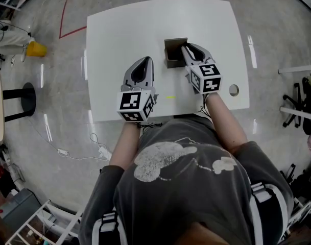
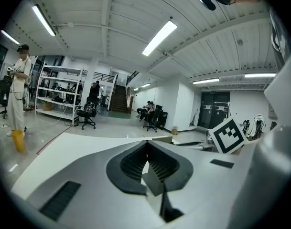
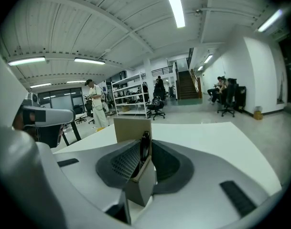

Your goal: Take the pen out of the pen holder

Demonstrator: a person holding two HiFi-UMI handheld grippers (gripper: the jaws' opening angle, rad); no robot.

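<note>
A brown cardboard pen holder (image 1: 171,55) stands on the white table (image 1: 124,29), past its middle. My right gripper (image 1: 185,47) reaches to the holder's right rim. In the right gripper view the fingertips of this gripper (image 3: 144,146) are shut on the top of a black pen (image 3: 145,138) that sticks up in front of the holder's back wall (image 3: 128,128). The pen cannot be made out in the head view. My left gripper (image 1: 145,60) rests left of the holder, apart from it. Its jaws (image 2: 146,144) meet at the tips with nothing between them.
A small yellow mark (image 1: 169,97) lies on the table near its front edge, and a round hole (image 1: 233,90) sits at the front right corner. A black stool base (image 1: 27,98) and a yellow object (image 1: 35,48) are on the floor to the left. People and office chairs (image 2: 87,116) are far behind.
</note>
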